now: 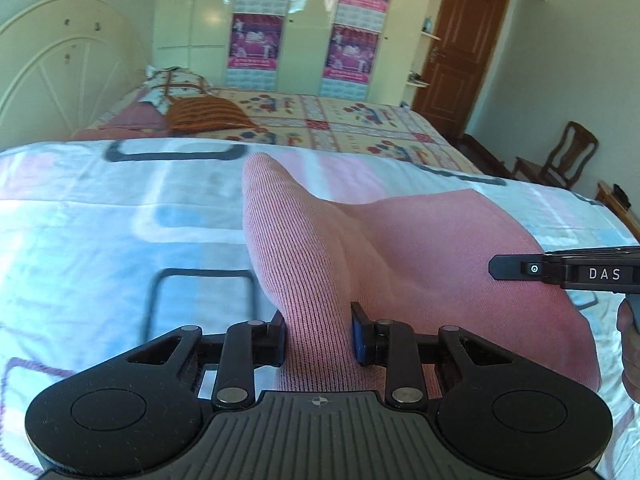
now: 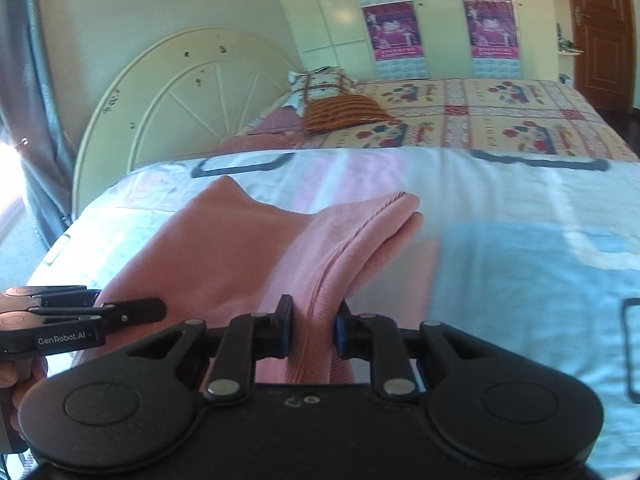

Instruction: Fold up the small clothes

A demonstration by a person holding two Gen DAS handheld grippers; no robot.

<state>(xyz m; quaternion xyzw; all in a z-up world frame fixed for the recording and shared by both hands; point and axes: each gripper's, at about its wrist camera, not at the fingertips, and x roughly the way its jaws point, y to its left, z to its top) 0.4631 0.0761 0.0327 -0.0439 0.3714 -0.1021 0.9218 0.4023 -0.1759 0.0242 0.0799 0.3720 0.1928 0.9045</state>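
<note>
A pink ribbed knit garment (image 1: 420, 248) is lifted off the pale blue, pink and white bed sheet (image 1: 100, 220), stretched between both grippers. My left gripper (image 1: 318, 332) is shut on a bunched edge of it, the cloth rising in a ridge ahead of the pads. In the right wrist view, my right gripper (image 2: 312, 328) is shut on another folded edge of the pink garment (image 2: 224, 248), whose layers fan out ahead over the sheet (image 2: 520, 260). Each gripper shows at the edge of the other's view: the right gripper (image 1: 500, 268) and the left gripper (image 2: 156, 310), side by side and close.
Beyond the sheet lies a patterned bedspread (image 1: 360, 120) with an orange striped cushion (image 1: 204, 116) and a cream headboard (image 1: 60, 72). A wardrobe with posters (image 1: 256, 40), a brown door (image 1: 456, 52) and a wooden chair (image 1: 560, 156) stand behind.
</note>
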